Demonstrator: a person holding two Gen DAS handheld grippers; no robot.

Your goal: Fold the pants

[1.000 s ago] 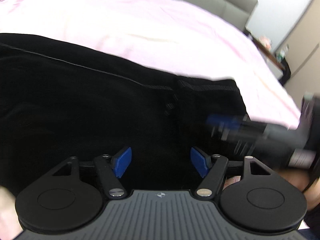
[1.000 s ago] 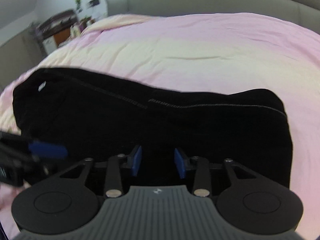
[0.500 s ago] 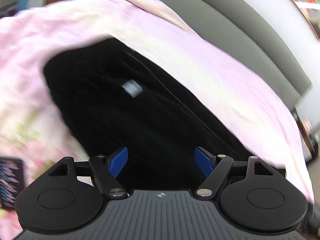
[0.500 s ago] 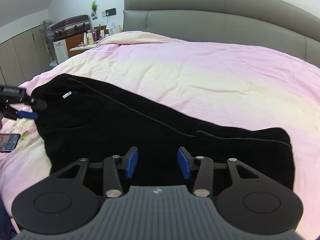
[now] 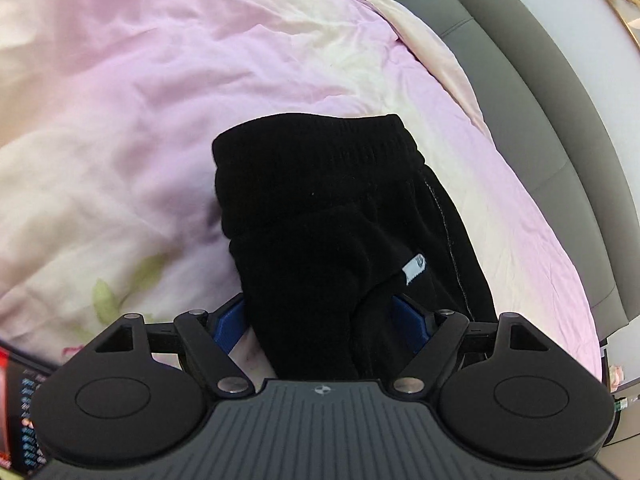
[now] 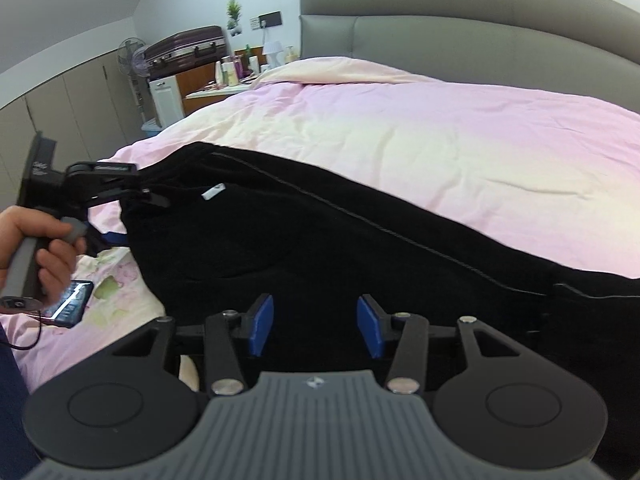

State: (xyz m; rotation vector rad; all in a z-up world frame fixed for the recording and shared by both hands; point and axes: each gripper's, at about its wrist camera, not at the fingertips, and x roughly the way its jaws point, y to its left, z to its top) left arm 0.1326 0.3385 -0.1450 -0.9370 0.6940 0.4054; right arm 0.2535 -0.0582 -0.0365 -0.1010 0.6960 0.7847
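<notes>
Black pants [image 6: 320, 240] lie lengthwise across the pink bed cover, with a small white label [image 6: 213, 191] near the waist end. In the left wrist view the ribbed waistband [image 5: 320, 148] points away and the pants [image 5: 328, 240] run back between my left gripper's [image 5: 320, 320] blue pads; the jaws stand wide around the fabric. The left gripper also shows in the right wrist view [image 6: 132, 188] at the waist end. My right gripper [image 6: 316, 324] is open and empty, low over the middle of the pants.
A pink and cream duvet [image 6: 400, 140] covers the bed, with a grey headboard [image 6: 460, 32] behind. A phone [image 6: 72, 300] lies on the cover near the left hand. A nightstand with bottles and a suitcase [image 6: 188, 48] stand at the far left.
My left gripper has swung from the middle of the pants to the waist end, with fabric now between its pads. My right gripper has pulled back and opened wider.
</notes>
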